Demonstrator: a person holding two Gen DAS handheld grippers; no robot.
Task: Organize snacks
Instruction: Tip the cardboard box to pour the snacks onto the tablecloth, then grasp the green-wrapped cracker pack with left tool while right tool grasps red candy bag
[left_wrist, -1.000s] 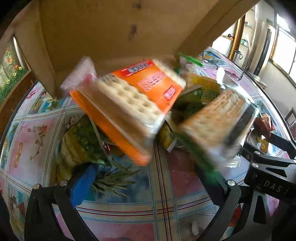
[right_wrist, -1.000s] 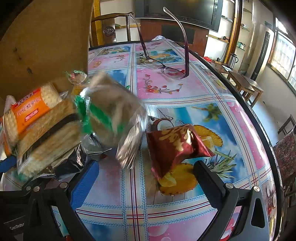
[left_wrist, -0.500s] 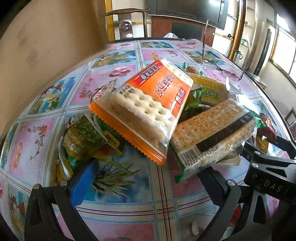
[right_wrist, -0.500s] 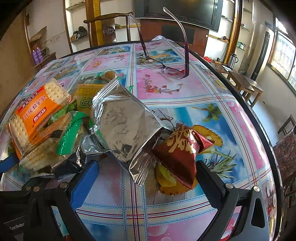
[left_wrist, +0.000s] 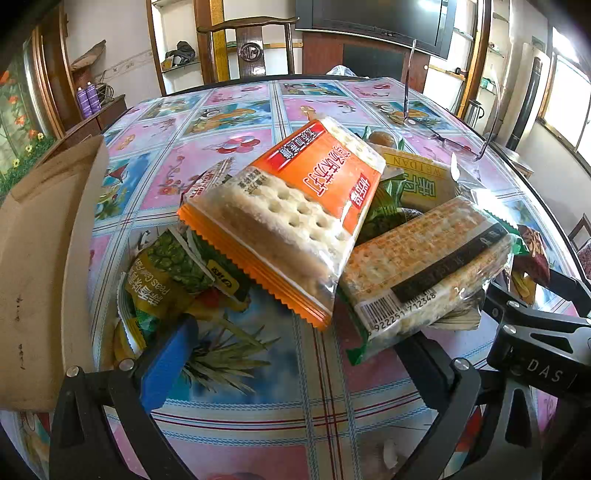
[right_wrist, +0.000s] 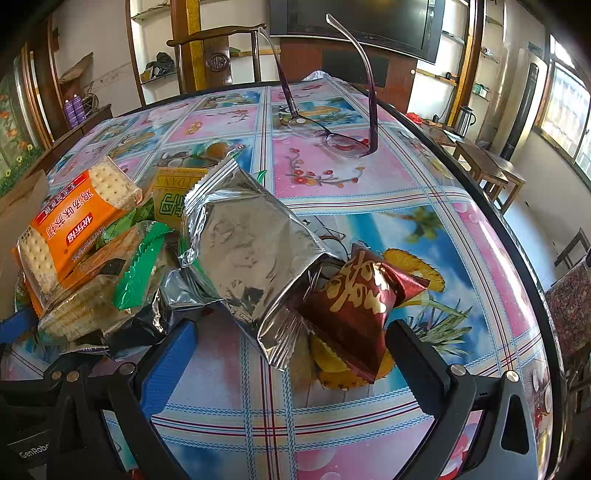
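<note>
The snacks lie in one loose heap on the table (left_wrist: 229, 110), near its near edge, one pack leaning on another, so it looks as if they were tipped out together and nobody has sorted them yet. A cardboard box (left_wrist: 40, 258) stands open at the left edge of the table, just beside the heap; I judge it is the place from where the snacks came or where they must go. The orange cracker pack (left_wrist: 291, 218) rests tilted on top of the pile, its lower end over a green pea bag (left_wrist: 166, 280), and the brown cracker pack (left_wrist: 424, 269) leans against its right side. The left gripper (left_wrist: 295, 354) is spread wide and carries nothing; the orange pack lies just ahead of it, between the lines of its two fingers but not touching them. The right gripper (right_wrist: 291, 350) is also wide apart and empty. Directly before it lies the silver foil bag (right_wrist: 243, 251), its lower corner reaching between the fingers, and the dark red packet (right_wrist: 354, 310) is partly under this bag, near the right finger. A pair of glasses (right_wrist: 332, 136) lies further back toward the far edge, well apart from the snacks. Both claws seem ready for a first pick, most probably the top packs.
</note>
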